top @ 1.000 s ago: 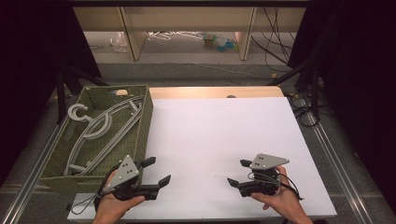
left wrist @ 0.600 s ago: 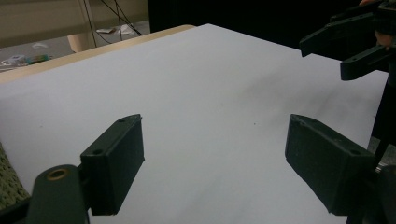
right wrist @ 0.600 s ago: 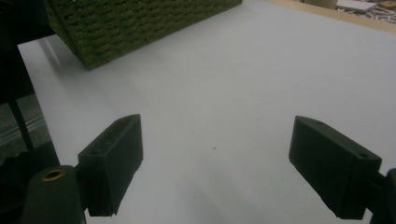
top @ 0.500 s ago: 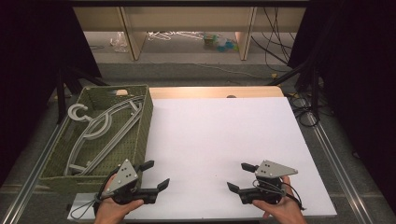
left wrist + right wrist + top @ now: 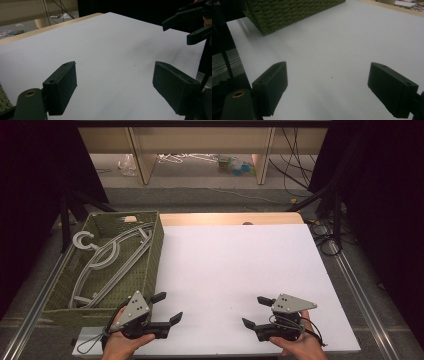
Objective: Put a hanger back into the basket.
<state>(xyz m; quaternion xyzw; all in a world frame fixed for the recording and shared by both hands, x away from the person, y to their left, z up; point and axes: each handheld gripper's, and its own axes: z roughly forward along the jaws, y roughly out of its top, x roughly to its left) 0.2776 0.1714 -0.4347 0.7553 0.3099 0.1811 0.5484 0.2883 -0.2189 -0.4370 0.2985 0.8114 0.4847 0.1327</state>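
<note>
Hangers [image 5: 107, 262] in basket [image 5: 152, 255], beyond left gripper [image 5: 167, 307] fingers

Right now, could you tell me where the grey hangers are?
In the high view, the grey hangers lie inside the green woven basket at the table's left edge, beyond the left gripper.

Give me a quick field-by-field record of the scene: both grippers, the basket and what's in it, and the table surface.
left gripper: open, holding nothing, low over the near edge of the board beside the basket
right gripper: open, holding nothing, low over the near right part of the board
basket: green woven, at the table's left side
hangers: grey, lying inside the basket, one hook over its far-left rim
white board: nothing lying on it between the grippers
contact: neither gripper touches the basket or hangers
</note>
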